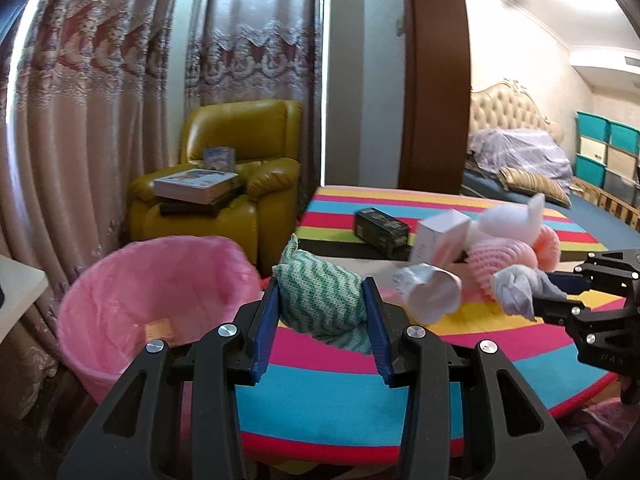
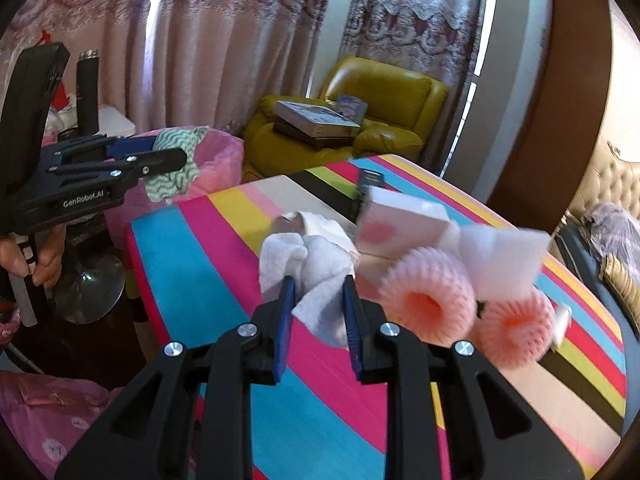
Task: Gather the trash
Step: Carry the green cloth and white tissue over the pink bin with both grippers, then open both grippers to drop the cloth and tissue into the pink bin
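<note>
My left gripper [image 1: 322,292] is shut on a green and white zigzag rag [image 1: 320,300], held over the table's left edge beside the pink-lined trash bin [image 1: 132,276]. In the right wrist view the same left gripper [image 2: 176,156] holds the rag [image 2: 176,160] in front of the bin [image 2: 216,160]. My right gripper [image 2: 318,286] is shut on a crumpled white tissue [image 2: 316,276] above the striped table; it shows at the right as my right gripper [image 1: 540,292] with the tissue [image 1: 516,292]. On the table lie pink foam fruit nets [image 2: 428,300], a white box [image 2: 400,224] and a crushed paper cup [image 1: 432,292].
The table has a bright striped cover [image 2: 224,264]. A black box [image 1: 380,226] lies at its far side. A yellow armchair [image 1: 240,184] stacked with books stands by the curtains. A person's hand [image 2: 44,256] grips the left tool. A bed [image 1: 520,148] stands at the back right.
</note>
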Demonstrator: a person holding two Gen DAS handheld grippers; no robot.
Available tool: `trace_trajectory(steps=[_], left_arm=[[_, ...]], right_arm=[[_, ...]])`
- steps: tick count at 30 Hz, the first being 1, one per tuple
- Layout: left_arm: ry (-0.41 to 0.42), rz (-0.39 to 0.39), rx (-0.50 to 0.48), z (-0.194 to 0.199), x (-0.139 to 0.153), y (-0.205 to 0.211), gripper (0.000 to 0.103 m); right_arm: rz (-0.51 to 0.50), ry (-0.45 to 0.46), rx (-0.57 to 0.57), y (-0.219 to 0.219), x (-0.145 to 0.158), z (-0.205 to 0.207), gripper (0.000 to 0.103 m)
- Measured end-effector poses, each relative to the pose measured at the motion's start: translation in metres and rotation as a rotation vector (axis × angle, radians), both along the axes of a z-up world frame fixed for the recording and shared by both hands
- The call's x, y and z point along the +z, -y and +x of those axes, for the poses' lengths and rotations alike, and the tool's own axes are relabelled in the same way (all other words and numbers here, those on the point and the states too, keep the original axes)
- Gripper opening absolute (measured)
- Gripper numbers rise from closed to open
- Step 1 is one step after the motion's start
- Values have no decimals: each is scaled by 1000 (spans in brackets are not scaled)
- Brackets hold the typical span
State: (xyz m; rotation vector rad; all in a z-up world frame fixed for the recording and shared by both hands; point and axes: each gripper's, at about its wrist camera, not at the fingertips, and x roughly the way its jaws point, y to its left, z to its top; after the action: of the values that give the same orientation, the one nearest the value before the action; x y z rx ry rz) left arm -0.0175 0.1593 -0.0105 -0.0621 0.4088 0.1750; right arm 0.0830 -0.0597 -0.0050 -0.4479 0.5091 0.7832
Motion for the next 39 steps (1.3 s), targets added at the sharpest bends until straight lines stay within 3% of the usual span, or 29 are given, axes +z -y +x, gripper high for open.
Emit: trace_trajectory(steps=[9,18,30,31,32,33,34,36,39], left_arm=[[58,-5,117,-22,13,-50,39],[40,-25,240,-40,9,-113,39],[7,-134,307,-20,-4,-184,40],[7,-135,311,-17,-4,-186,40],[11,-134,316,-14,-3,-190,40],[16,-129,318,-12,-1,-194,45],[17,-125,321,-9,-1,-196,50],[27,-113,345,-8,1,-198,77],[54,-111,367,-14,2,-195,84]], right_arm=[[41,-30,104,-45,10,-4,23],[78,-69,229,-112,23,-6,24],[73,-83,277,-220,27,23,29],[66,-78,276,-231,25,26,32],[63,-78,273,-236,24,28,47],[65,-82,274,-242,22,30,69],[72,-89,279,-246,21,32,76],[91,-87,276,-247,21,34,77],[109,-98,275,-235,21,34,77]])
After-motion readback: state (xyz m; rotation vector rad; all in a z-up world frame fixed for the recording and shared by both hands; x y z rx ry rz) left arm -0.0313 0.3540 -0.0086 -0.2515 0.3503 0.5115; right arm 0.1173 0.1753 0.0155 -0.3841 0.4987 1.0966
